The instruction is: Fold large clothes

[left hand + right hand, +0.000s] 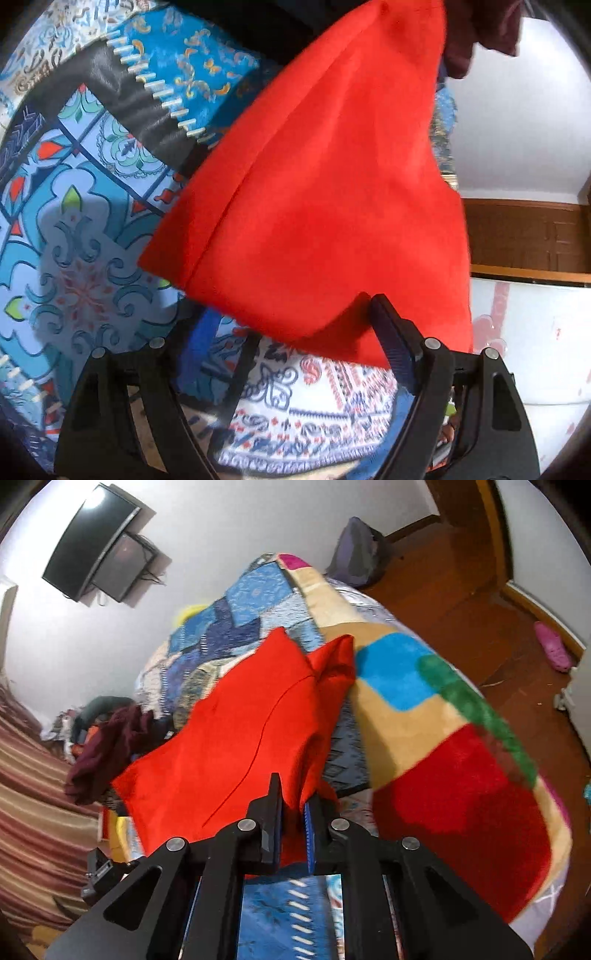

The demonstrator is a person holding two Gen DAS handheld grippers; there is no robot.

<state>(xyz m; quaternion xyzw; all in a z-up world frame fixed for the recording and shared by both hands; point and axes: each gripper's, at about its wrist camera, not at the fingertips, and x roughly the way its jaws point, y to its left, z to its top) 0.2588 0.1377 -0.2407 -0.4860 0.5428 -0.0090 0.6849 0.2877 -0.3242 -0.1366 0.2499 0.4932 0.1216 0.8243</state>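
1. red garment (236, 738) lies stretched over the bed, its near end pinched up in the right gripper (293, 812) and its far end reaching toward the patchwork quilt (236, 627)
2. the right gripper is clamped tight on a bunched fold of the red cloth; the fabric rises between the two black fingers, one of them showing a blue pad (309, 834)
3. a seam runs lengthwise down the garment in the right wrist view, and a second lobe of red cloth sticks up beside the main panel at the far end
4. in the left wrist view the red garment (314, 192) hangs as a broad sheet across the middle of the picture, above a blue patterned bedspread (74, 240)
5. the left gripper (306, 332) stands wide apart with nothing pinched; its right finger (391, 339) sits at the lower edge of the red cloth, whether touching it i cannot tell, and the left finger is mostly hidden behind the cloth
6. a multicoloured fleece blanket (443, 746) with blue, green, red and tan blocks lies just beside the garment on the right of the bed
7. a dark maroon garment (107, 746) is heaped at the left edge of the red one
8. two dark screens (99, 546) hang on the white wall, a grey backpack (358, 550) sits on the wooden floor past the bed, and a pink slipper (552, 651) lies near the skirting
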